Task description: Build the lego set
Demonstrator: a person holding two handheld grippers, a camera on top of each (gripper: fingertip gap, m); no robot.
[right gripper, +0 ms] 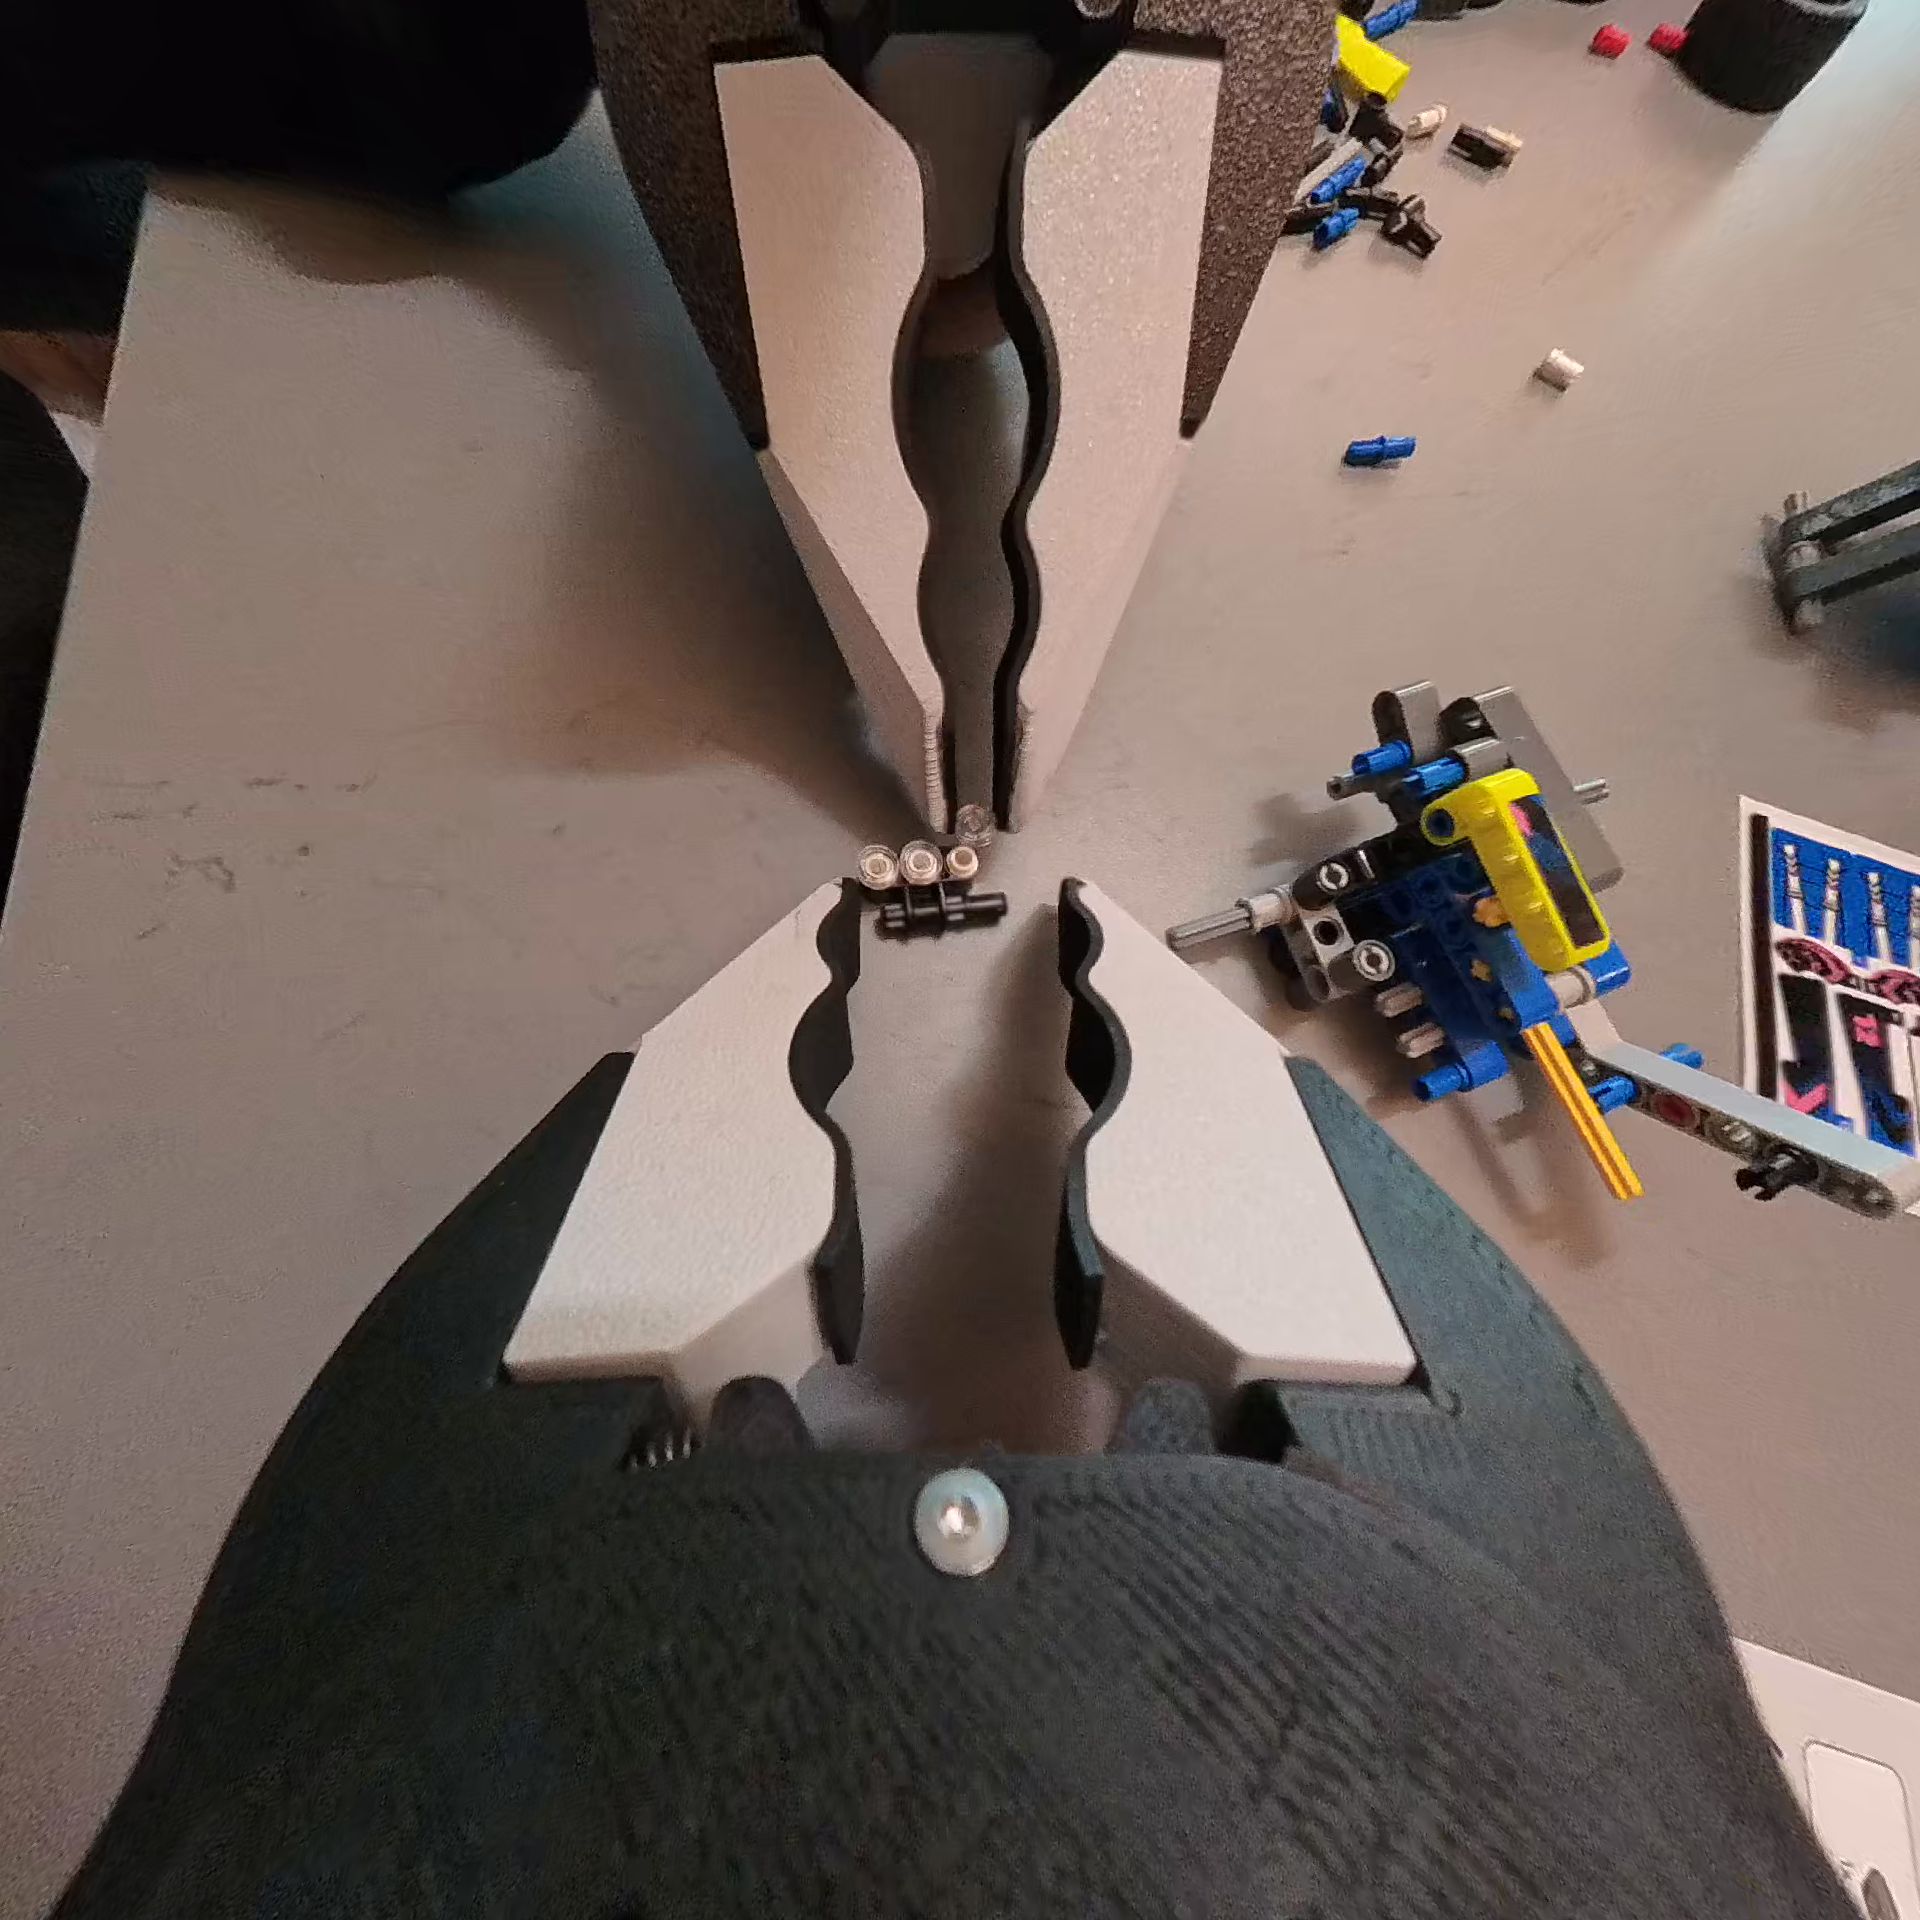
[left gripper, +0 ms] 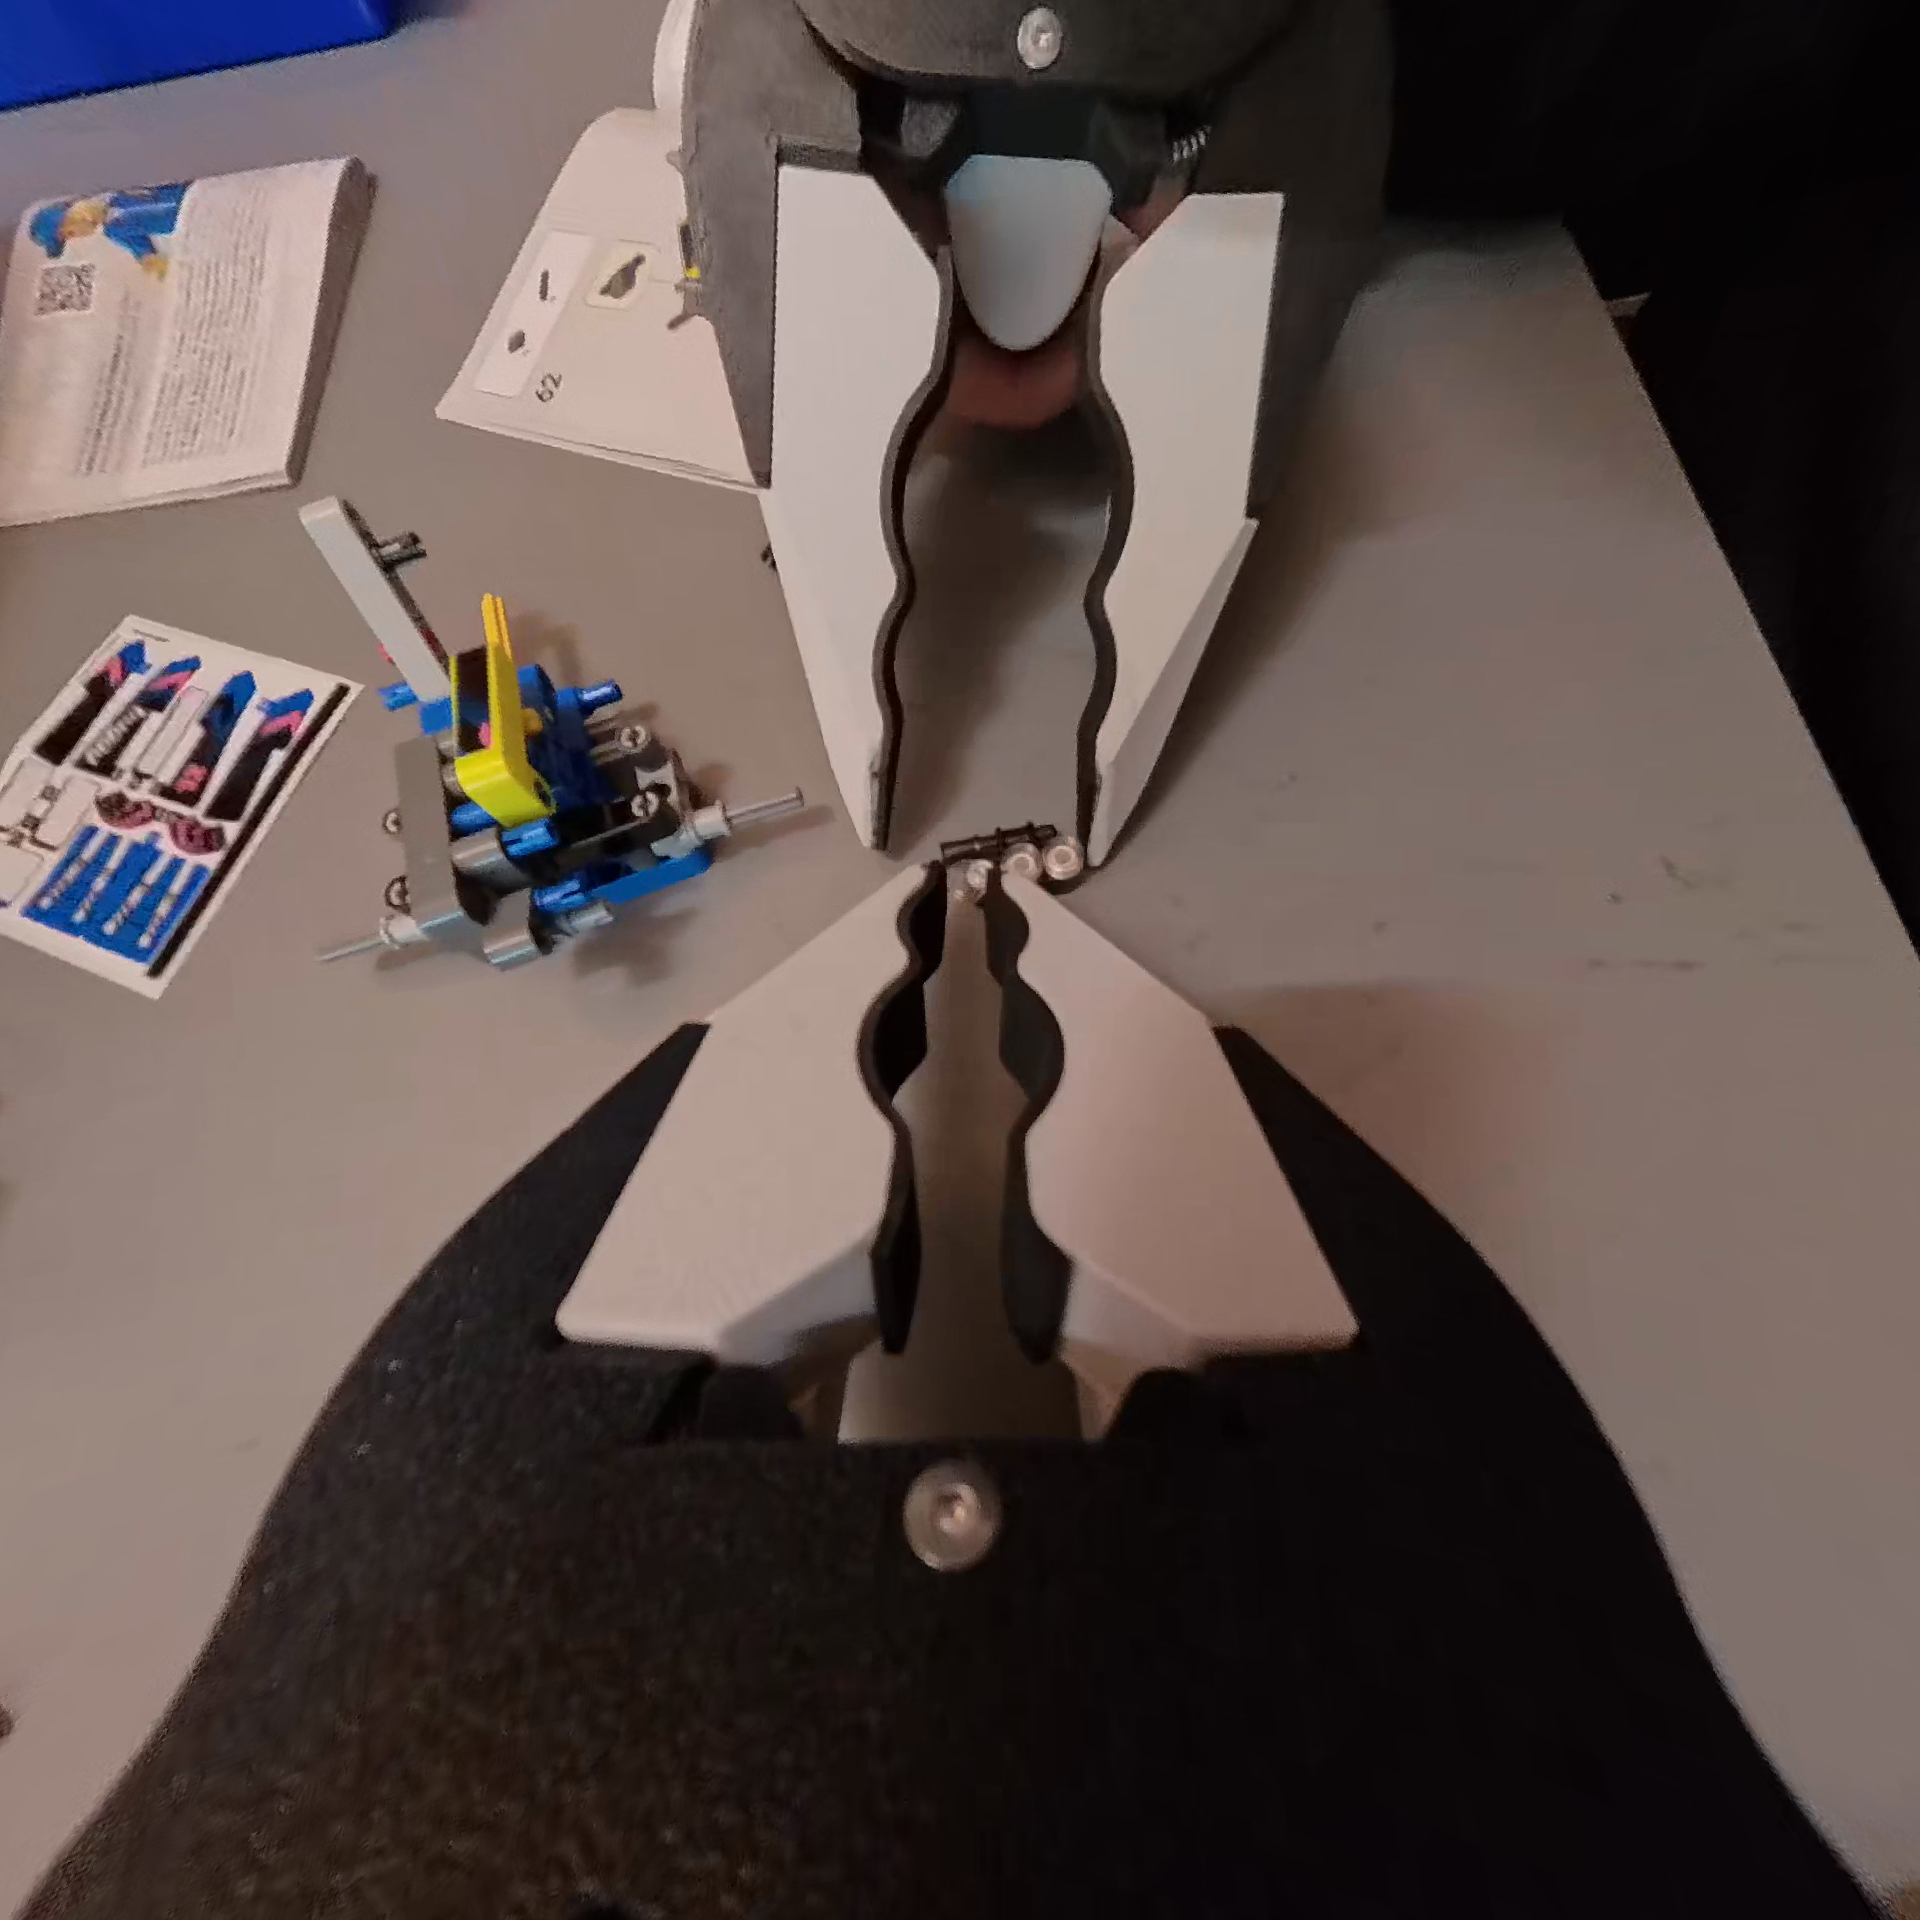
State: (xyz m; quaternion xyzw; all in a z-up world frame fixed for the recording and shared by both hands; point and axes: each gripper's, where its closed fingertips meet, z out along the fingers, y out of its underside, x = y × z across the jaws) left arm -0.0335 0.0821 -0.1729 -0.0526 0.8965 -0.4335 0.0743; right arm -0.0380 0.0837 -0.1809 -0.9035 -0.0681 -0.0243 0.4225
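1. Your left gripper (left gripper: 961, 883) is nipped, seemingly, on a clear stud (right gripper: 971, 823).
2. Your right gripper (right gripper: 951, 914) gapes around the black bar piece (right gripper: 940, 912) between its tips.
3. Next: close right, press the stud on.

A small black bar piece (right gripper: 940, 912) carrying three clear round studs (right gripper: 920, 862) lies on the grey table, a fourth clear stud (right gripper: 972, 823) just beside it, perhaps loose. Well apart stands the half-built model (left gripper: 540, 800): blue and grey beams, black pins, a yellow lever (left gripper: 504, 727) and a long grey beam (left gripper: 379, 597) sticking out.
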